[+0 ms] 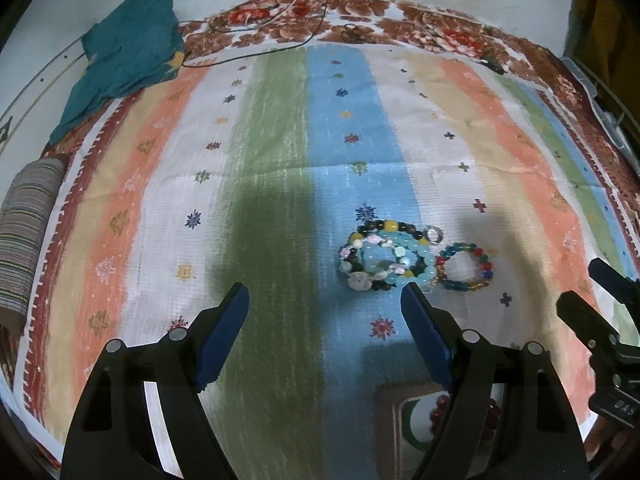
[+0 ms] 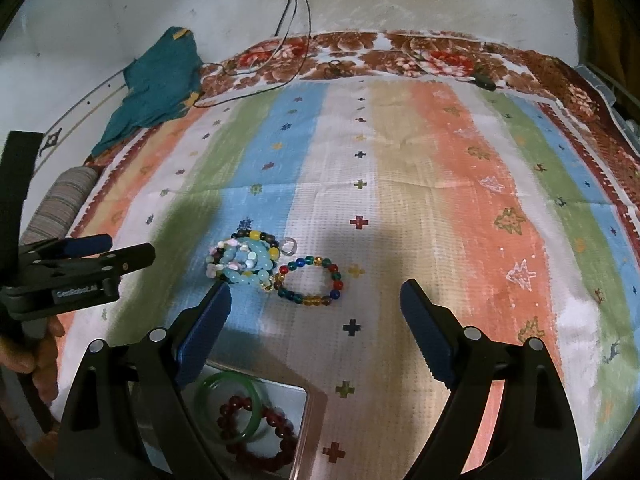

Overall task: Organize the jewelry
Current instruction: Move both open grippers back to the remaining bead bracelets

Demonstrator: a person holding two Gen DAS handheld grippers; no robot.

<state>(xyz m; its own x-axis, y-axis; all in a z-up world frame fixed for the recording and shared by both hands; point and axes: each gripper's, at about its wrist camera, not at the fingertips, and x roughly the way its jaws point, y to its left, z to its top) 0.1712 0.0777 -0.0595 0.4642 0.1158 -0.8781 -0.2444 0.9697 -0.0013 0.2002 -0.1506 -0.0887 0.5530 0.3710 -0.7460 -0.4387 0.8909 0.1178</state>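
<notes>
A pile of beaded bracelets [image 1: 386, 258] lies on the striped cloth [image 1: 280, 152]; the pile also shows in the right wrist view [image 2: 244, 258]. A multicoloured bead bracelet [image 2: 310, 282] lies just right of it, also in the left wrist view [image 1: 466, 266]. A small clear ring [image 2: 289, 246] sits behind. A tray [image 2: 298, 396] near the front holds a green bangle [image 2: 228, 410] and a dark red bead bracelet [image 2: 260, 428]. My left gripper [image 1: 325, 298] is open and empty, just left of the pile. My right gripper [image 2: 316, 294] is open and empty, over the multicoloured bracelet.
A teal cloth [image 1: 128, 52] lies at the back left, with a striped roll [image 1: 28, 240] at the left edge. Thin cables [image 2: 296, 24] run across the back of the cloth. A wall stands behind.
</notes>
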